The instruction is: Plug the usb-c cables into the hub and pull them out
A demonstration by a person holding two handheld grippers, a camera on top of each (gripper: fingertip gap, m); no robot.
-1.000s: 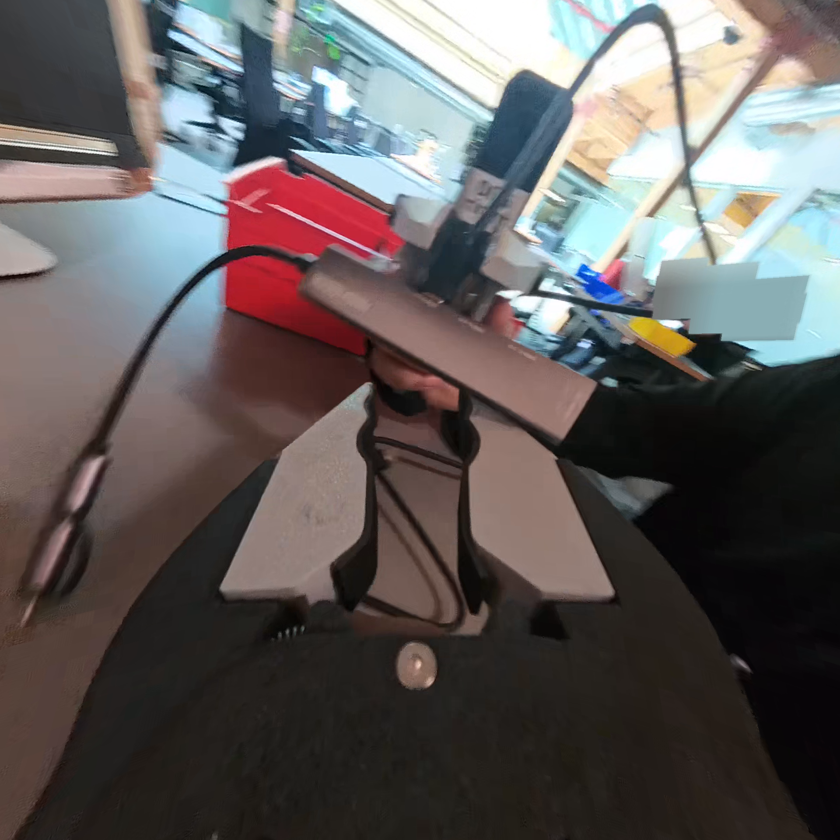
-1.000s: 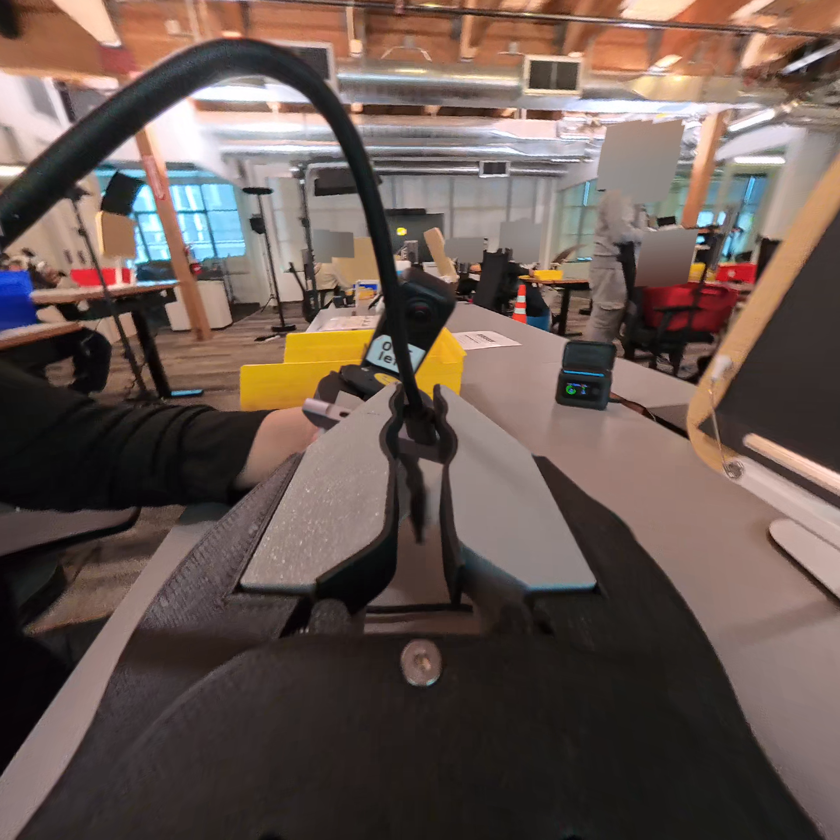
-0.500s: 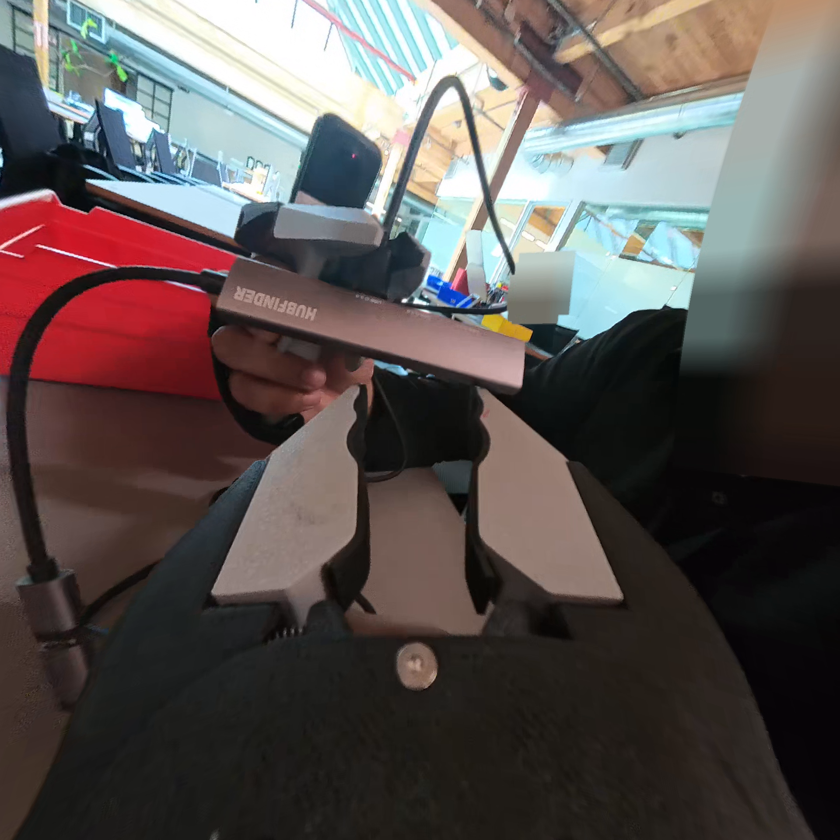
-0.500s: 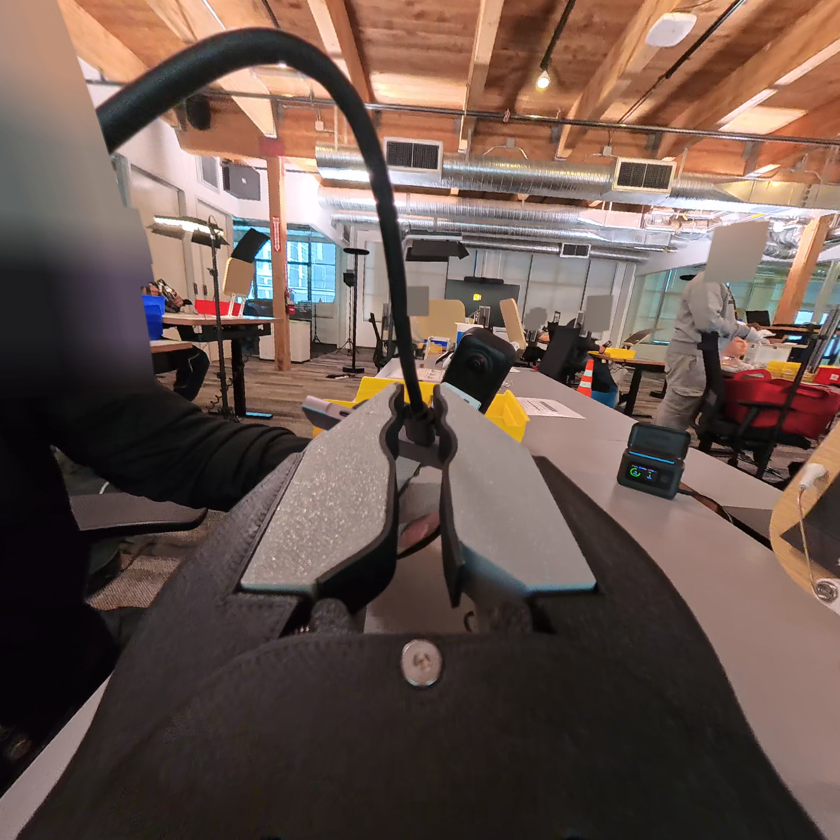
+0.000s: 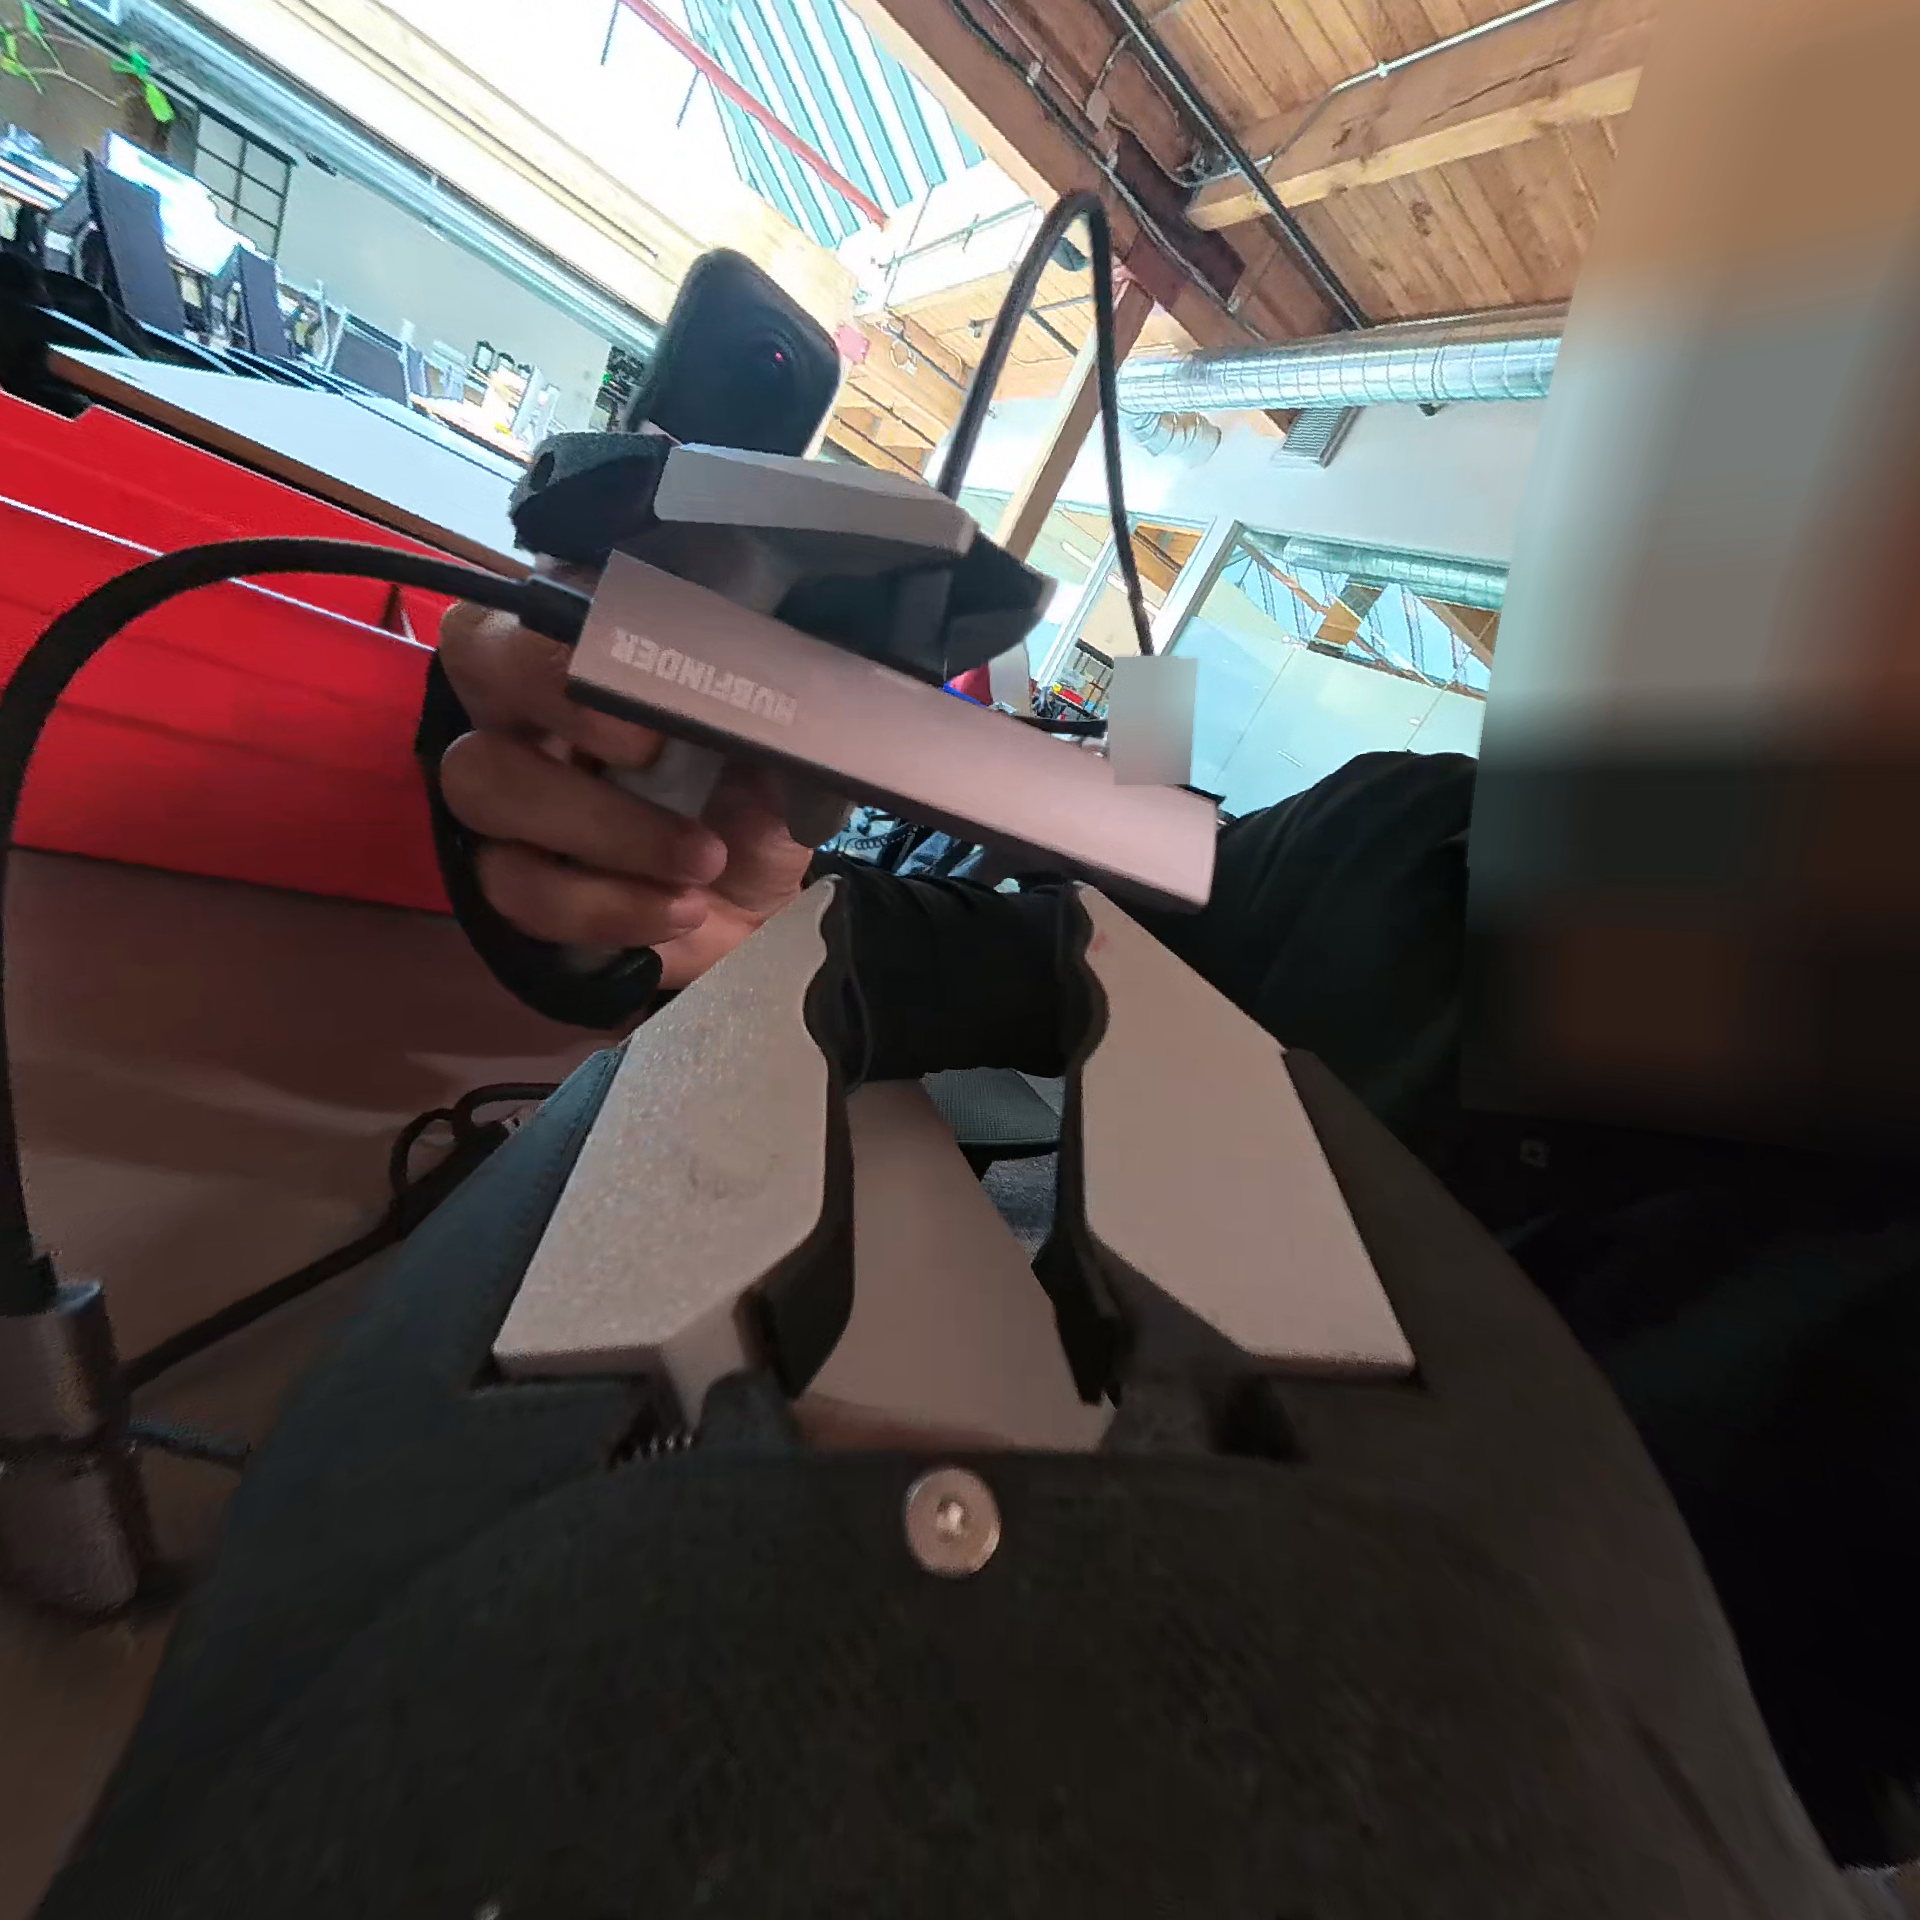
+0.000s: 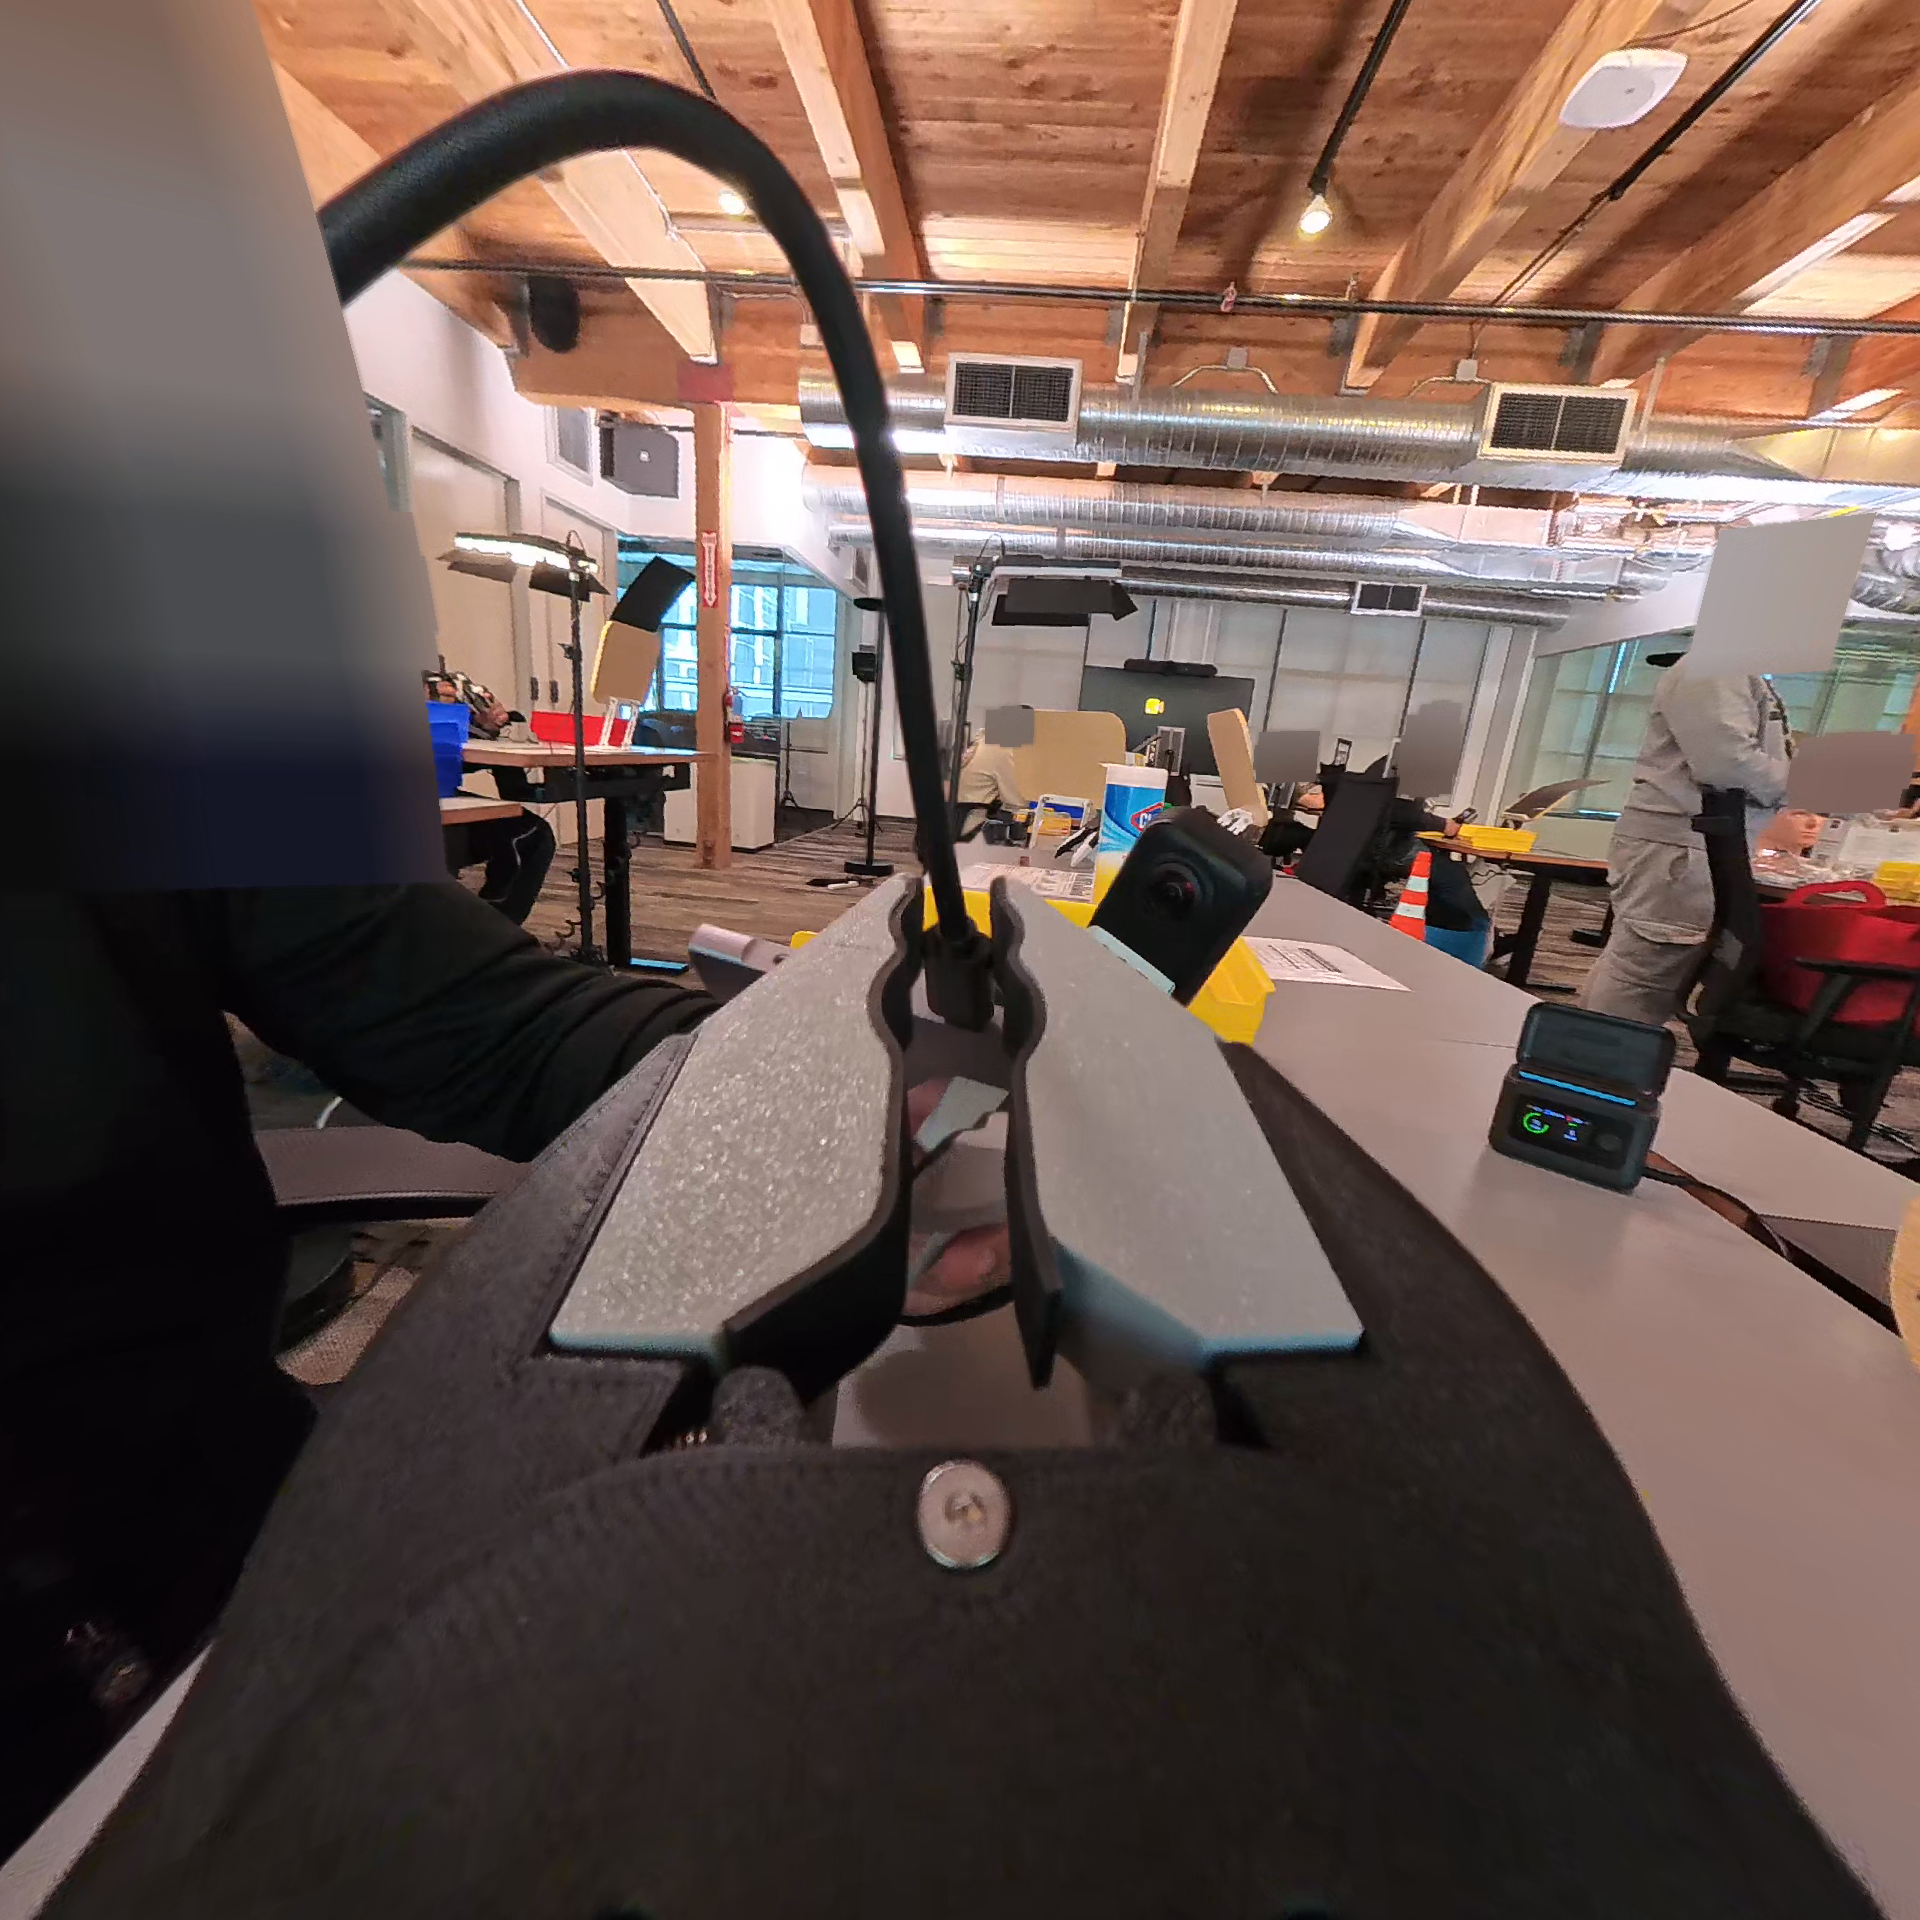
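- The right gripper (image 6: 958,971) had its jaws clenched on the usb-c cable (image 6: 894,582) plug at their tips; the stiff cord arched overhead.
- The left gripper (image 5: 951,961) had its jaws released, empty.
- The hub (image 5: 894,738), a light, rigid, probably slick slab, hovered just beyond them; best gripped across its flat faces.

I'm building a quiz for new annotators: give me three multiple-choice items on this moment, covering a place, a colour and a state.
1. Where is the hub?
A. Flat on the table
B. In the air, beyond the left gripper's fingertips
C. Inside the red bin

2. What colour is the cable in the right gripper?
A. White
B. Yellow
C. Black

3. How is the left gripper?
A. Open, empty
B. Shut on the hub
C. Shut on a cable

Answers:
1 B: the hub hangs clear above the left gripper.
2 C: the cable pinched in the right gripper is black.
3 A: its jaws stand apart with nothing between.
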